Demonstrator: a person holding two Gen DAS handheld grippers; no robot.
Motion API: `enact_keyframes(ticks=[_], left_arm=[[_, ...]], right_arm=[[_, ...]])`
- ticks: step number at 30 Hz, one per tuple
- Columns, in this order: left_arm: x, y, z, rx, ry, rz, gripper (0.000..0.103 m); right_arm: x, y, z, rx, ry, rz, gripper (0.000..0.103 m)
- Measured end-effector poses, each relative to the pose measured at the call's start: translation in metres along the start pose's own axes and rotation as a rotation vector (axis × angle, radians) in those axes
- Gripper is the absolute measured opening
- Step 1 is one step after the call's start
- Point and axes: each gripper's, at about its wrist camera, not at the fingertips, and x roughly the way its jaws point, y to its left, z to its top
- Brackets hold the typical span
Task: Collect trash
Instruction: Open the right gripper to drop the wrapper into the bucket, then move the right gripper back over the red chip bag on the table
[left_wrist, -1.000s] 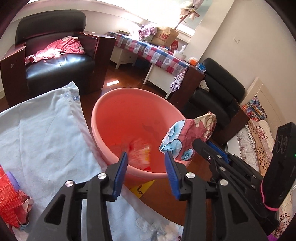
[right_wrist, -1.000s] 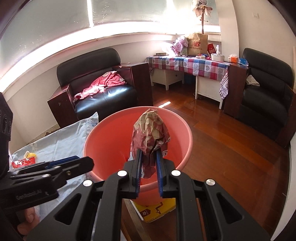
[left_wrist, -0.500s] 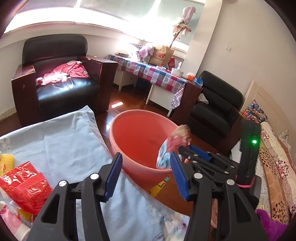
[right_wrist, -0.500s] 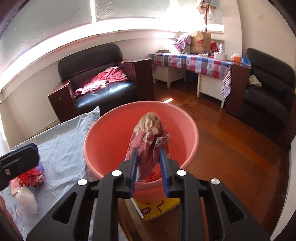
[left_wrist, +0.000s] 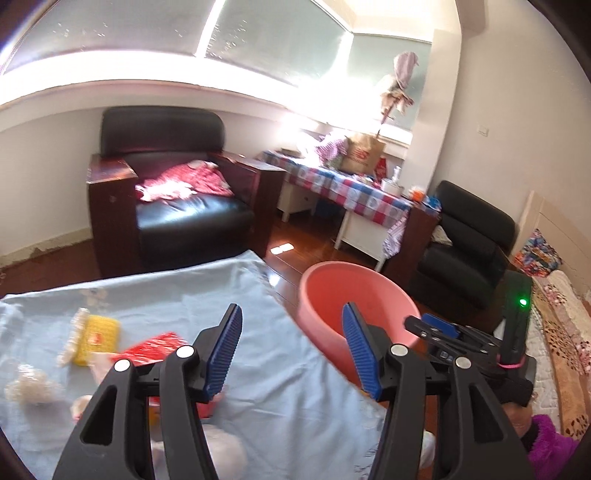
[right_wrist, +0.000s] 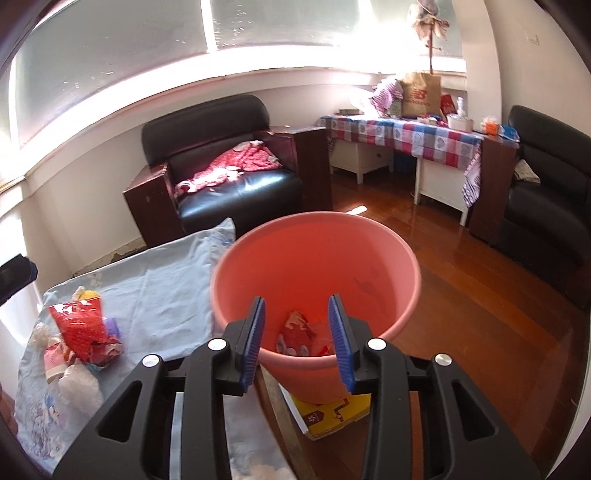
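Note:
A pink plastic basin (right_wrist: 391, 258) stands beside the table edge; it also shows in the left wrist view (left_wrist: 317, 295). Crumpled wrappers (right_wrist: 295, 334) lie in its bottom. My right gripper (right_wrist: 297, 332) is open and empty just above the basin's near rim. My left gripper (left_wrist: 291, 349) is open and empty over the light blue cloth (left_wrist: 207, 295). More trash lies on the cloth: a red wrapper (right_wrist: 75, 328), a yellow packet (left_wrist: 96, 334), white crumpled pieces (right_wrist: 79, 384).
A black armchair (right_wrist: 236, 177) stands behind the table, another (right_wrist: 550, 199) at the right. A desk with a checked cloth (right_wrist: 413, 136) is at the back. A yellow box (right_wrist: 328, 415) lies on the wooden floor under the basin.
My right gripper opened and the patterned wrapper dropped into the basin. My left gripper pulled back from the basin and swung left over the cloth.

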Motion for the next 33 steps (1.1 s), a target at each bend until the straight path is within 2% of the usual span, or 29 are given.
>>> enact_keyframes(ticks=[6,11,15,22,30,33], left_arm=[[-0.034,0.041,-0.001,-0.059,-0.042,0.101,0.056],[-0.059,0.071,-0.012,-0.063,-0.057,0.195,0.056],[-0.075,0.087,-0.029,-0.066,-0.035,0.239,0.056],[-0.081,0.109,-0.070,-0.102,0.052,0.279,0.055],[-0.066,0.125,-0.086,-0.171,0.123,0.265,0.055],[-0.056,0.131,-0.092,-0.201,0.161,0.283,0.055]], right_arm=[[-0.015,0.029,-0.007,-0.053,-0.025,0.118,0.036],[-0.023,0.055,-0.012,-0.112,0.007,0.179,0.036],[-0.027,0.075,-0.018,-0.155,0.042,0.238,0.036],[-0.024,0.106,-0.031,-0.199,0.091,0.325,0.036],[-0.023,0.122,-0.042,-0.217,0.140,0.388,0.036],[-0.020,0.127,-0.046,-0.227,0.164,0.410,0.036]])
